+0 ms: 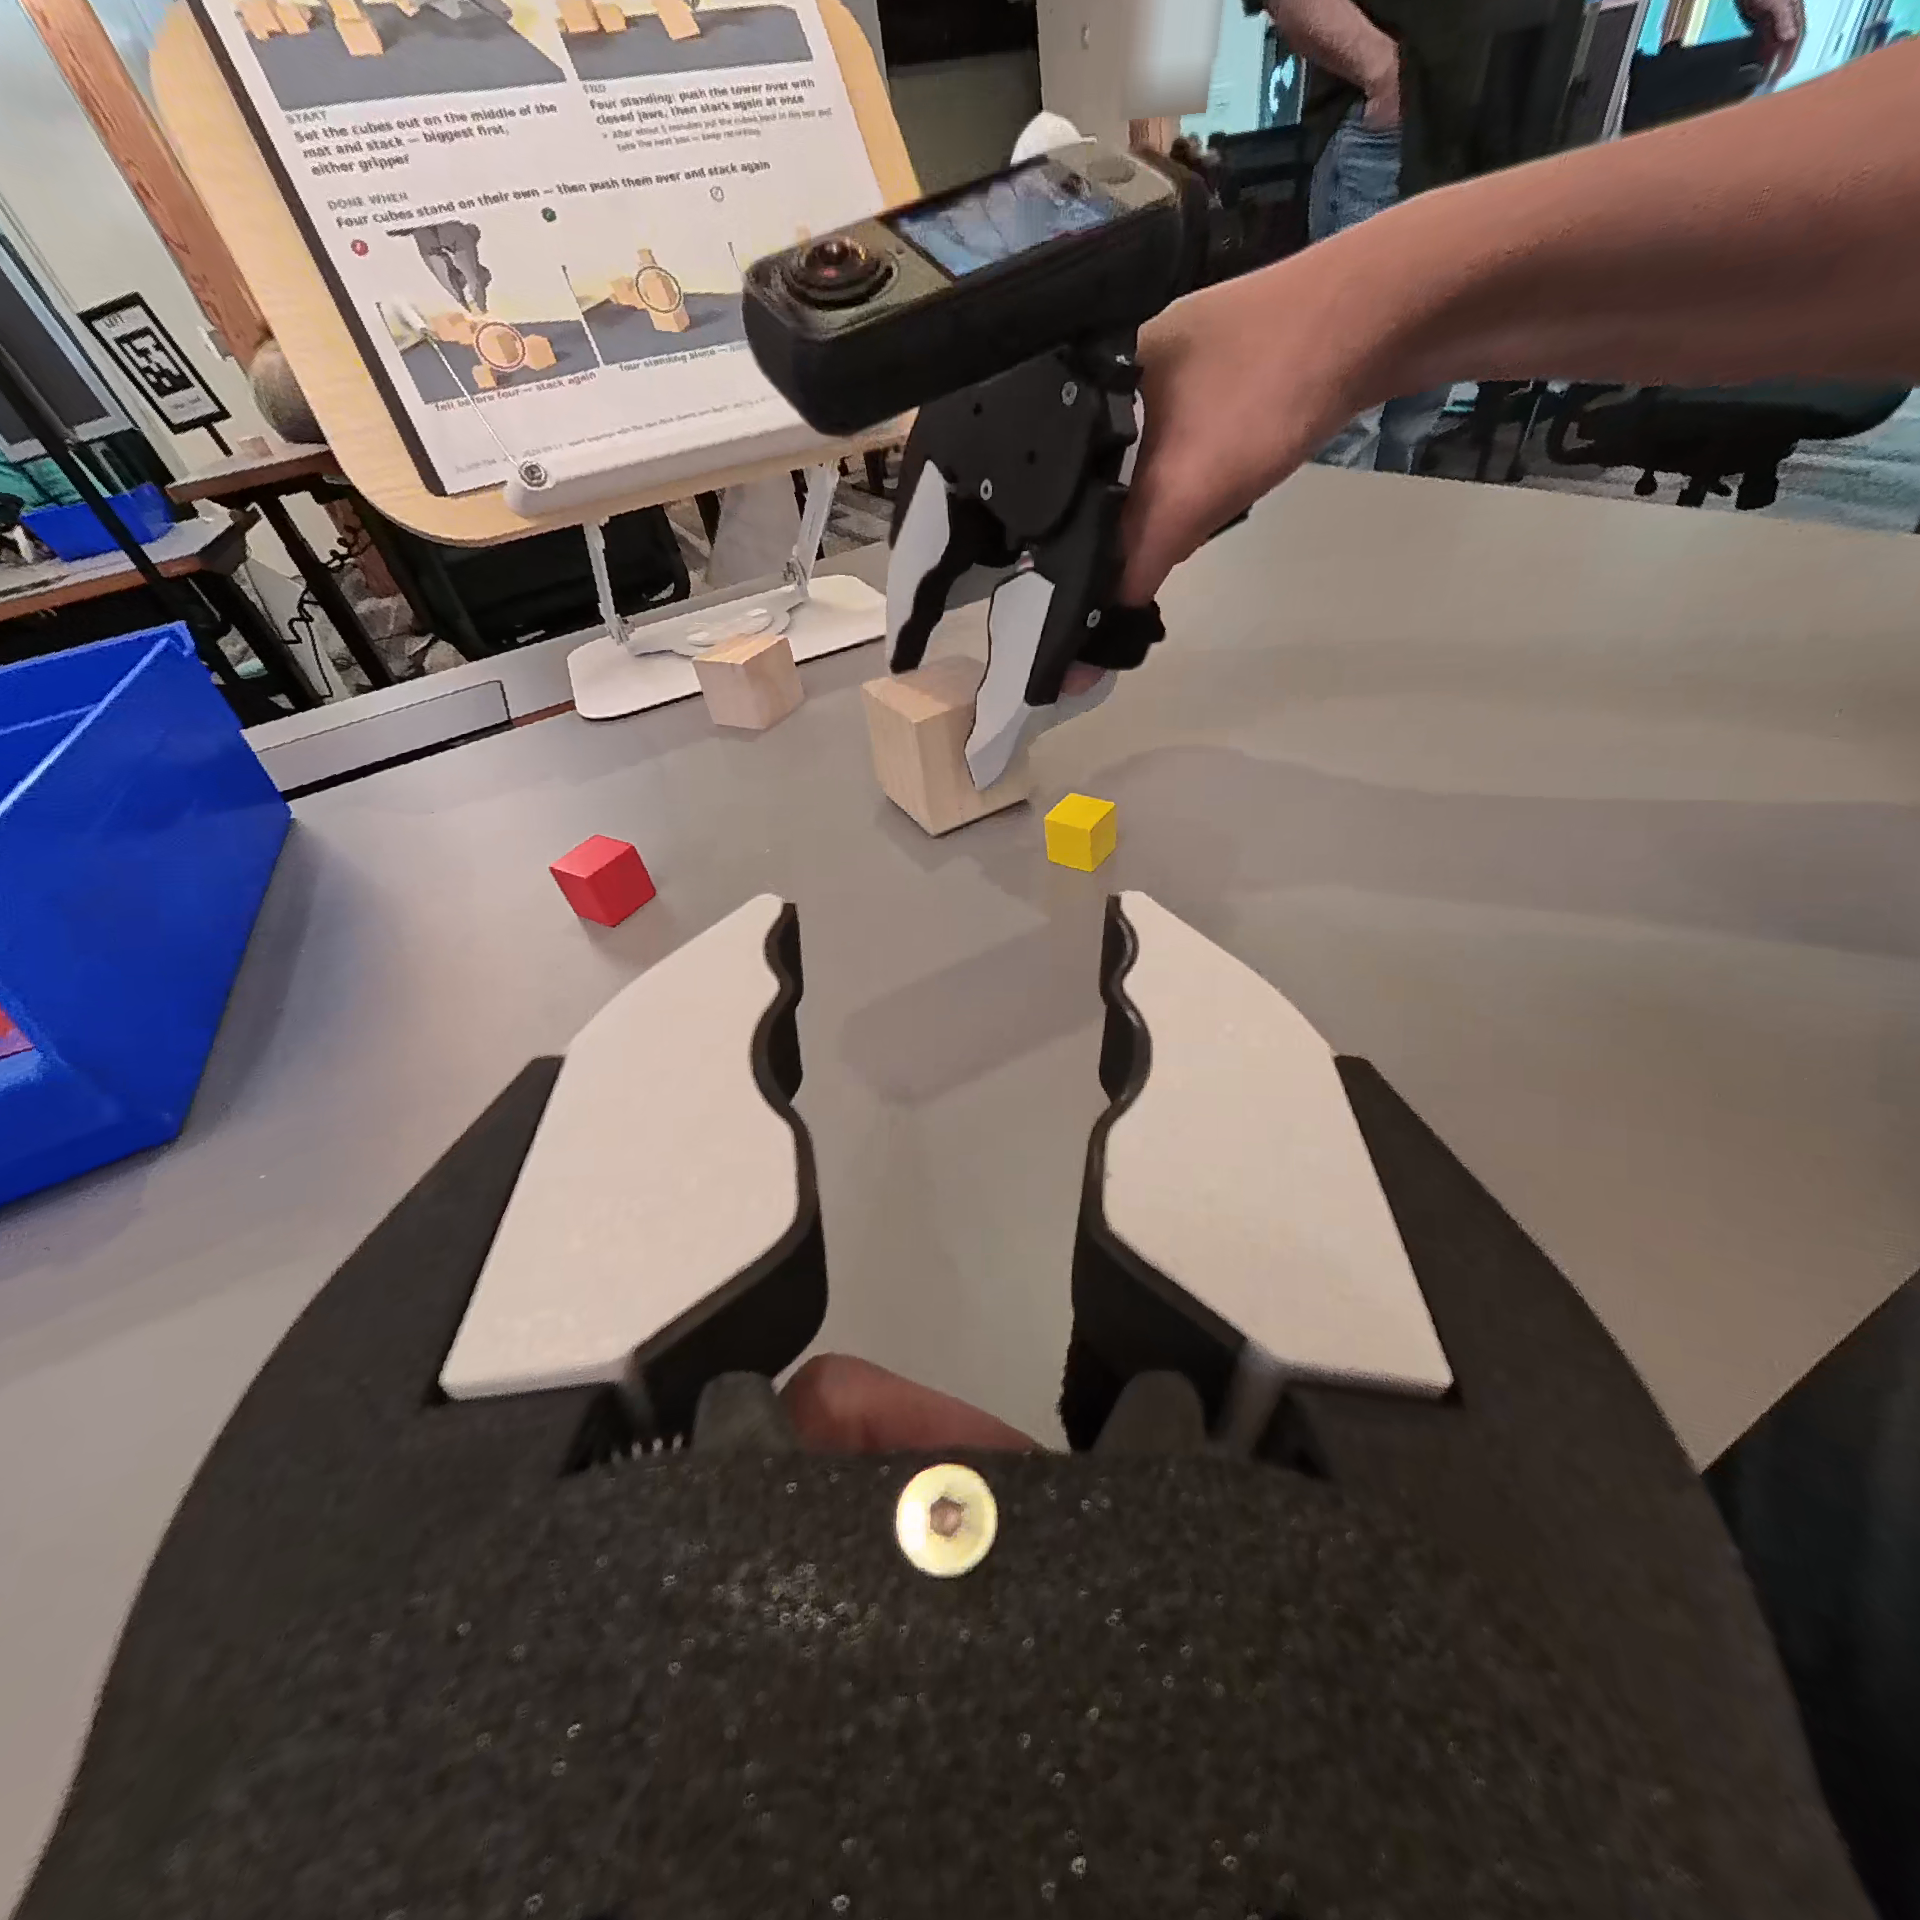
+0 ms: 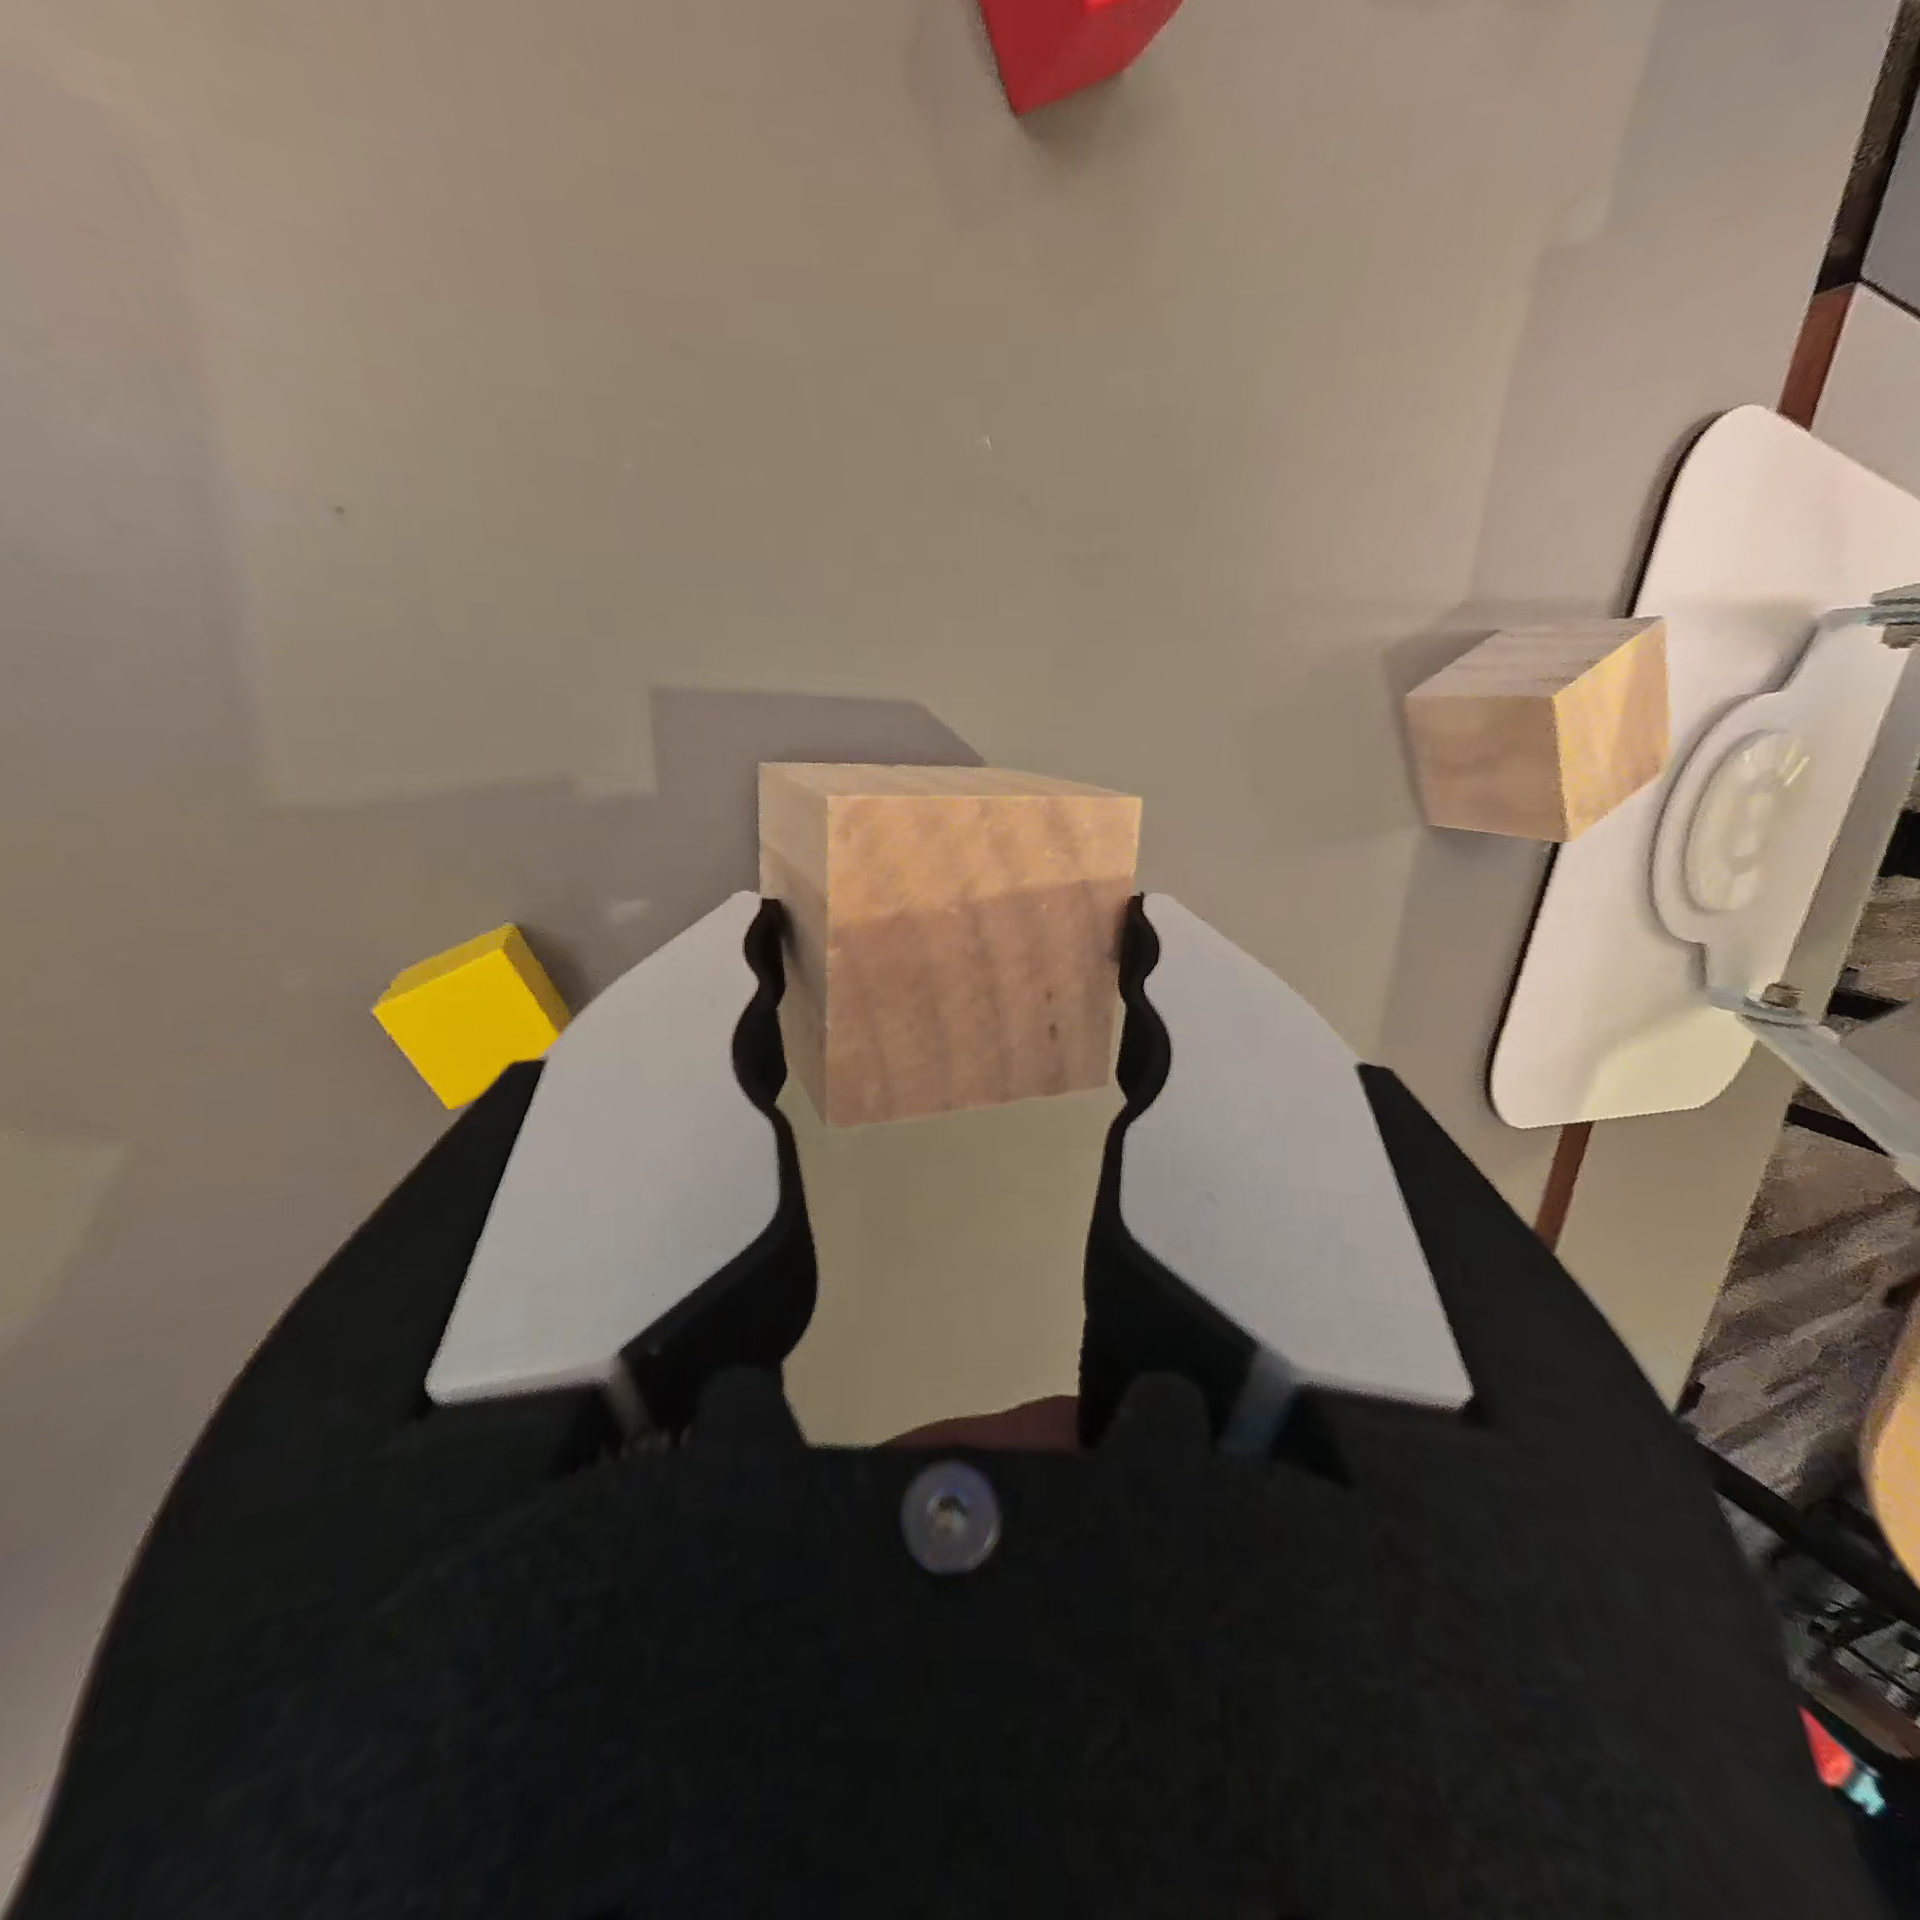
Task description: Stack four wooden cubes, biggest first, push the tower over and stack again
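A large plain wooden cube (image 1: 925,758) stands on the grey table (image 1: 1455,831). My right gripper (image 1: 940,717) comes down over it, and its two fingers press on opposite sides of the cube (image 2: 966,966); the right gripper (image 2: 951,914) is shut on it. A smaller wooden cube (image 1: 748,681) sits behind and to the left, against a white stand base; it also shows in the right wrist view (image 2: 1527,748). A red cube (image 1: 603,878) and a yellow cube (image 1: 1081,831) lie nearer me. My left gripper (image 1: 948,904) is open and empty, hovering short of the cubes.
A blue bin (image 1: 125,883) stands at the table's left edge. A white stand base (image 2: 1621,935) holding an instruction board (image 1: 540,208) sits at the back edge. The red cube (image 2: 1070,42) and the yellow cube (image 2: 468,1013) flank the held cube.
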### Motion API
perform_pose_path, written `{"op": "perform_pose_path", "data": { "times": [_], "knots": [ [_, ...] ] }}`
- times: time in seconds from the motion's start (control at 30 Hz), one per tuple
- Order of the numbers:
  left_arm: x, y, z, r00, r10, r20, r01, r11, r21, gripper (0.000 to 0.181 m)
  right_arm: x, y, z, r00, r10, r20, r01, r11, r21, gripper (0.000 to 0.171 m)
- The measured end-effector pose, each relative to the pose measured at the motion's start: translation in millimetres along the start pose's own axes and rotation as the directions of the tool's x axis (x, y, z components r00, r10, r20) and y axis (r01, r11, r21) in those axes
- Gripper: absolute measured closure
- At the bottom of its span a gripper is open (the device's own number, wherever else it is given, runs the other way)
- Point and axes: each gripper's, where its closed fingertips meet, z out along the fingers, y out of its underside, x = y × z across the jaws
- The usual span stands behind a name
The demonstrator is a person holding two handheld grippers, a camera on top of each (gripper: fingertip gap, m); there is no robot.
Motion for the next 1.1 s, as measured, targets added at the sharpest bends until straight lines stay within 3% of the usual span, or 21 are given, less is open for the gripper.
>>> {"op": "perform_pose_path", "data": {
  "times": [0.17,0.2,0.33,0.5,0.63,0.7,0.8,0.93,1.1],
  "knots": [
    [-1.5,0.9,-0.1,1.000,-0.005,0.001,0.005,1.000,-0.008,0.125,-2.4,-5.9,-9.0,0.998,0.052,-0.044,-0.048,0.995,0.091,0.107],
    [-1.6,1.2,-0.3,1.000,-0.009,0.000,0.009,1.000,-0.010,0.125,-1.5,-6.6,-17.7,0.994,0.084,-0.071,-0.075,0.990,0.122,0.101],
    [-3.7,2.0,-2.1,1.000,-0.013,0.004,0.013,1.000,-0.012,0.124,-8.8,-1.9,-71.9,0.934,0.303,-0.188,-0.229,0.915,0.332,0.105],
    [-9.5,4.3,0.2,0.999,-0.030,0.021,0.030,0.999,-0.019,0.124,-55.8,38.1,-112.3,0.744,0.634,-0.212,-0.482,0.729,0.487,0.098],
    [-12.8,5.7,3.8,0.999,-0.037,0.038,0.038,0.999,-0.032,0.124,-92.7,58.6,-123.3,0.550,0.829,-0.104,-0.630,0.493,0.599,0.098],
    [-13.1,6.8,4.7,0.998,-0.037,0.041,0.038,0.998,-0.040,0.123,-105.7,64.0,-124.6,0.493,0.866,-0.080,-0.642,0.424,0.639,0.098],
    [-13.3,6.8,4.7,0.998,-0.038,0.042,0.039,0.999,-0.038,0.122,-109.9,75.0,-120.5,0.471,0.871,-0.142,-0.639,0.448,0.625,0.093],
    [-15.2,8.5,6.3,0.997,-0.058,0.040,0.060,0.997,-0.050,0.121,-107.2,74.1,-115.5,0.436,0.894,-0.104,-0.664,0.398,0.634,0.093],
    [-21.6,7.6,5.3,0.994,-0.092,0.063,0.095,0.995,-0.042,0.123,-63.0,53.9,-112.6,0.400,0.913,-0.078,-0.673,0.350,0.651,0.095]
  ]
}}
